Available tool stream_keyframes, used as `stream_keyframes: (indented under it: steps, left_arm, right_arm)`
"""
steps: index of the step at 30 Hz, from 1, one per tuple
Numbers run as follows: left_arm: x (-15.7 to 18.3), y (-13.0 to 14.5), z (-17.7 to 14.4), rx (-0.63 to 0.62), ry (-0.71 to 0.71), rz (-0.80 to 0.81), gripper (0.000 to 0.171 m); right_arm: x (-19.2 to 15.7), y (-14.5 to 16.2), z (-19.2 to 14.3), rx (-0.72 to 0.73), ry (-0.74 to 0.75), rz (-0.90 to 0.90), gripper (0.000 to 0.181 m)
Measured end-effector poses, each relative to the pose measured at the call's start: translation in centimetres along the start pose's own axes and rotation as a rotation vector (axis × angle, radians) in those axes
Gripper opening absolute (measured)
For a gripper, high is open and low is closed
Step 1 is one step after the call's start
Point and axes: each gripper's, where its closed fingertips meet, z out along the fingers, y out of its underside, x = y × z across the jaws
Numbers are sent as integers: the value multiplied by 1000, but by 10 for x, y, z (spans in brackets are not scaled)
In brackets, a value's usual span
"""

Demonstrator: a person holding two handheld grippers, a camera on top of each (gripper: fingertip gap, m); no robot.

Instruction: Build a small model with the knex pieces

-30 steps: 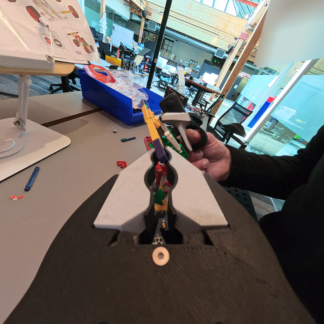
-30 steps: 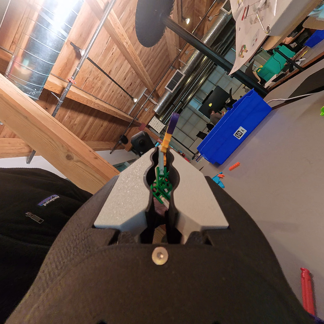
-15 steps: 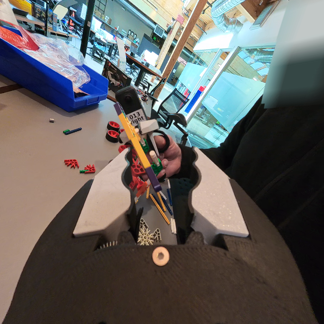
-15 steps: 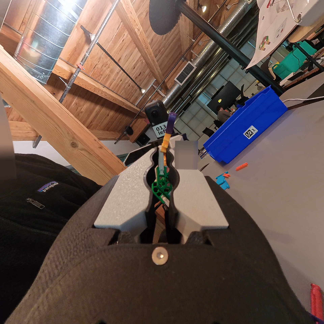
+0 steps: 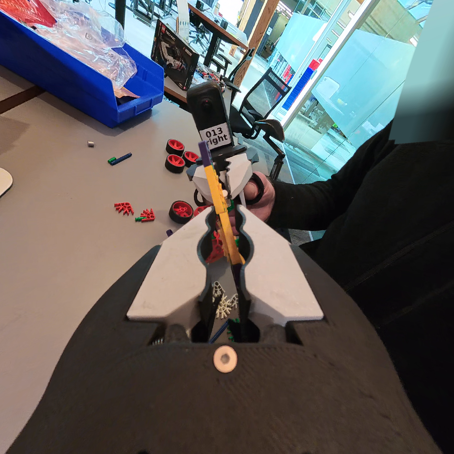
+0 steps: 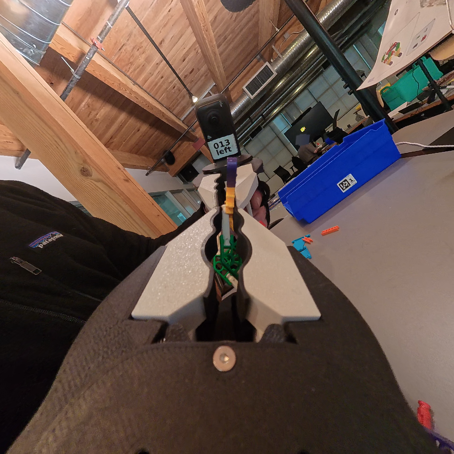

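Model work sits right between both tools. The right gripper (image 6: 226,213) has its jaws pressed together on a small rod-and-connector model (image 6: 227,260), pinching the green connector and the grey rod (image 6: 226,224) that rises from it. That grip low on the model leaves the long yellow bar (image 5: 221,211) and its purple end (image 5: 205,153) sticking out free, and I judge that is why the bar can reach across to the other tool.

The left gripper (image 5: 223,212) faces it head-on, with the bar running down the slot between its two fingers and leaning on the right-hand one. The jaws stand close together but a gap shows on the left of the bar. I cannot tell whether they are clamping it or only surrounding it.

The whole model hangs above the grey table (image 5: 61,245), touching nothing below it. I take it that holding it in the air keeps both ends within reach. The person's hand (image 5: 260,199) works the right tool's handle just beyond.

Loose parts lie under and around: white snowflake connectors (image 5: 223,304) near, red connectors (image 5: 124,208) to the left, black wheels with red hubs (image 5: 175,163) farther off. A blue bin (image 5: 73,81) stands at the far left.
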Motion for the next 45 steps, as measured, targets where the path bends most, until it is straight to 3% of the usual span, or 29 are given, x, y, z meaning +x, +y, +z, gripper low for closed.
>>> stream_keyframes:
  steps: [15,21,22,24,26,34,37,40,41,43,45]
  left_arm:
    - [-3,-4,5,7,-160,72,3]
    - [-3,-8,3,30,-132,25,4]
    - [-4,-8,1,33,-121,0,7]
    - [-2,-3,-3,27,-71,-62,32]
    - [-1,0,-10,69,-64,-90,39]
    - [5,9,-2,122,-77,-110,9]
    - [4,12,-1,128,-94,-132,7]
    - [4,14,-2,145,-106,-165,7]
    - [7,15,-1,147,-92,-172,6]
    - [6,16,0,147,-112,-171,7]
    - [7,16,3,153,-119,-174,7]
  right_arm:
    - [1,-4,-3,16,63,-72,3]
    - [0,-7,-1,24,37,-57,2]
    - [0,-10,0,38,38,-54,2]
    - [-2,-15,-1,60,21,-35,2]
    - [0,-16,-3,68,30,-29,2]
    - [2,-9,-7,67,43,6,4]
    - [11,-10,-13,72,133,-1,29]
    - [4,-14,-25,73,231,-99,28]
    - [-2,-11,-28,48,261,-160,18]
    - [-21,3,-23,-19,252,-263,0]
    - [-27,25,-13,-129,273,-307,0]
